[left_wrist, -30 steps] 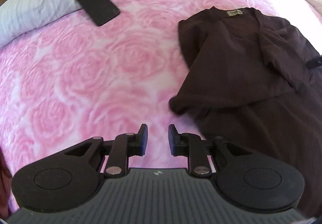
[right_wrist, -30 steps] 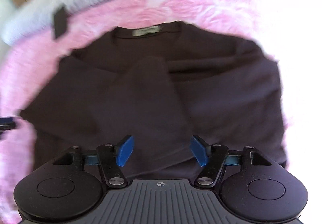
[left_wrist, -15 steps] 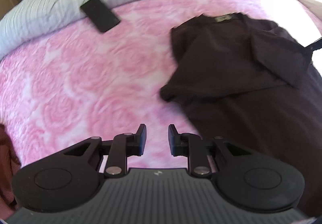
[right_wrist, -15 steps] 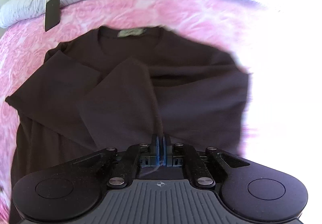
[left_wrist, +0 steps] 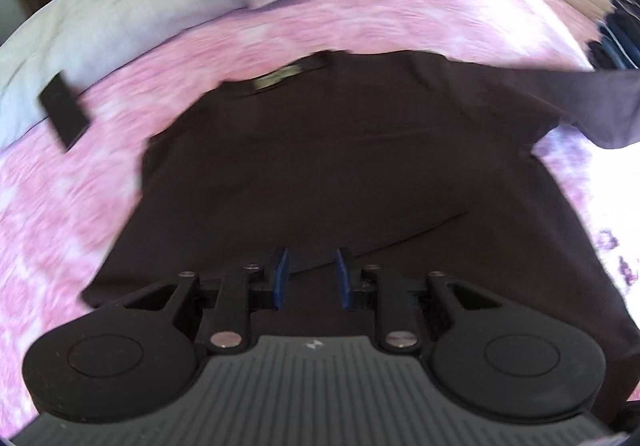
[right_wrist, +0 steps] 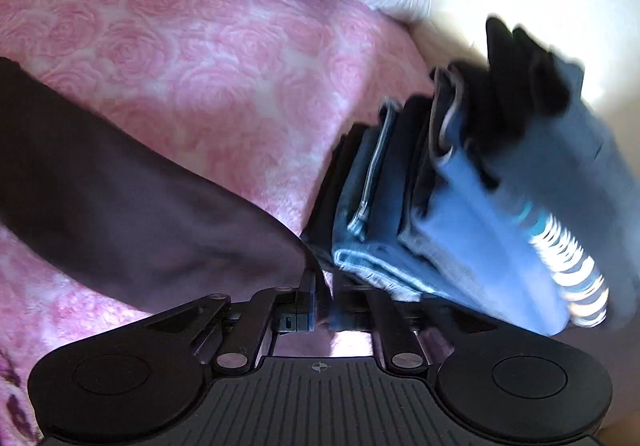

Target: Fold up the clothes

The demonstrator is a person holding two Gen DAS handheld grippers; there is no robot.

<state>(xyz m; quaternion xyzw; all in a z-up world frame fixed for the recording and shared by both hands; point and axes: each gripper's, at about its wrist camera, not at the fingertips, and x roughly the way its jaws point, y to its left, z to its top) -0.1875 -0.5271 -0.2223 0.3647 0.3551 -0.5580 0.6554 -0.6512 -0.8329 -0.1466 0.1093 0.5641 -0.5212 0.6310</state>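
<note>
Bed, pink rose-pattern cover (left_wrist: 100, 181). 1 dark brown shirt (left_wrist: 340, 165) lying flat, label toward the pillows. 1 black phone (left_wrist: 64, 113) left of it. Stack of folded jeans (right_wrist: 460, 205) at right. Left hand-held gripper (left_wrist: 311, 278): spread above the shirt's lower part. Right hand-held gripper (right_wrist: 324, 306): pinching the sleeve (right_wrist: 140, 205), stretched outward.

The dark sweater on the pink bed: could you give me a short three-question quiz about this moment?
1. True or false: the right gripper is shut on the sweater's sleeve.
2. Is the left gripper open or shut?
3. What lies beside the held sleeve end: A) a stack of folded jeans, B) a laundry basket, C) a lamp?

Key: 1 true; 2 open, above the sweater; 3 A.
</note>
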